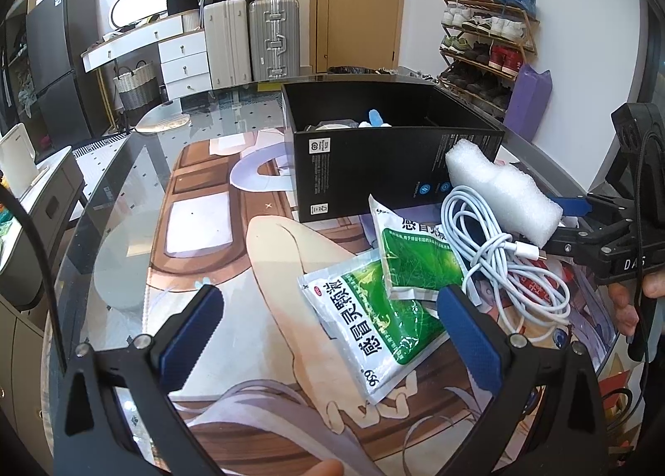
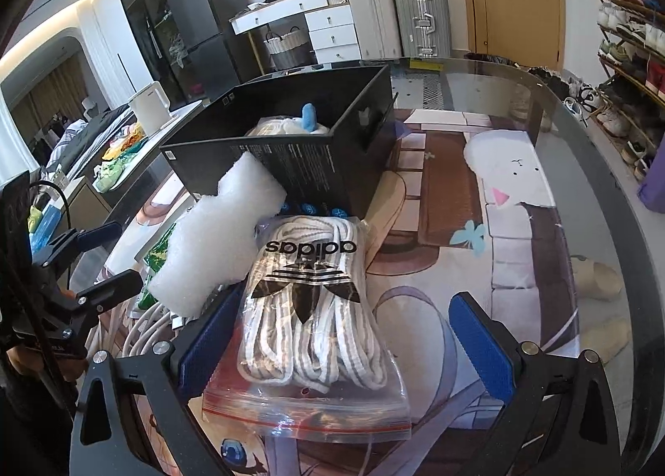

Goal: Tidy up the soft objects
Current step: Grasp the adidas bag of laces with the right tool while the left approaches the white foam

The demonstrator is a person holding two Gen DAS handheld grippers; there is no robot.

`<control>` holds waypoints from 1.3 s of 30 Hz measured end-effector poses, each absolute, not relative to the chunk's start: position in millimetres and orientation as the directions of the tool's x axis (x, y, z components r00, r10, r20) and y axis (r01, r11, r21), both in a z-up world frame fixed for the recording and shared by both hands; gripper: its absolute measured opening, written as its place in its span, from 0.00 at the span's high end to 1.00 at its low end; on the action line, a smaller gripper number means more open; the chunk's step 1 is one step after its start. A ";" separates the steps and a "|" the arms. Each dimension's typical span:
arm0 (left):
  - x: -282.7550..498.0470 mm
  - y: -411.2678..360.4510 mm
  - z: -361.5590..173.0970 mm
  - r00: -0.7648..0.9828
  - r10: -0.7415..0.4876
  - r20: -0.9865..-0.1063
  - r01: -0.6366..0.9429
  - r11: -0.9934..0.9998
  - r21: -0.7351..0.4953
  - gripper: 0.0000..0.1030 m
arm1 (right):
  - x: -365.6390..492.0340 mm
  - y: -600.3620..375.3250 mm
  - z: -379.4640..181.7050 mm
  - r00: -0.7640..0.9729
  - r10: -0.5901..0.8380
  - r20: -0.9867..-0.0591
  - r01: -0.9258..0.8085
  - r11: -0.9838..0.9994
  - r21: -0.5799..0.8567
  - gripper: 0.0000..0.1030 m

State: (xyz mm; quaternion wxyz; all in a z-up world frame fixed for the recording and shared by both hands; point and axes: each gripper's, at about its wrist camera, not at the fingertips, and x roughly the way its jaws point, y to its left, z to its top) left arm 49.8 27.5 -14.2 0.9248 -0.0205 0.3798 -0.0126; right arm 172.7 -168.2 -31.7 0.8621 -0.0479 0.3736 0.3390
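Note:
A black open box [image 1: 395, 151] stands on the glass table, with white soft items and a blue one [image 2: 309, 116] inside; it also shows in the right wrist view [image 2: 316, 168]. A white foam block [image 1: 498, 195] leans against its front, also seen in the right wrist view [image 2: 216, 239]. Two green-and-white sachets [image 1: 374, 318] and a coiled white cable [image 1: 511, 268] lie before my open left gripper [image 1: 328, 334]. A zip bag of laces marked adidas [image 2: 316, 309] lies between the fingers of my open right gripper [image 2: 349, 334], which shows in the left wrist view [image 1: 582, 214] beside the foam.
The table has a printed mat [image 1: 199, 226] under glass and a curved edge [image 2: 582, 135]. A shoe rack [image 1: 486, 39] stands at the right, suitcases [image 1: 253, 39] and a door behind. A counter with a white kettle [image 2: 151, 106] is at the left.

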 end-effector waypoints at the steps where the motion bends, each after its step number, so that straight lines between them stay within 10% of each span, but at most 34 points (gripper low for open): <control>1: 50.0 27.1 -14.5 0.709 -0.038 -0.704 0.008 0.999 -0.046 0.00 | 172.5 -167.9 -32.2 0.488 0.552 -0.676 -0.622 0.763 0.173 0.01; 19: 48.6 22.2 -14.2 0.708 -0.031 -0.706 0.017 0.999 -0.028 0.00 | 161.5 -166.2 -25.8 0.486 0.606 -0.630 -0.673 0.719 0.172 0.56; 39: 49.0 25.9 -10.3 0.709 -0.051 -0.703 0.022 0.999 -0.050 0.00 | 151.2 -176.6 -5.7 0.551 0.622 -0.556 -0.676 0.724 0.139 0.59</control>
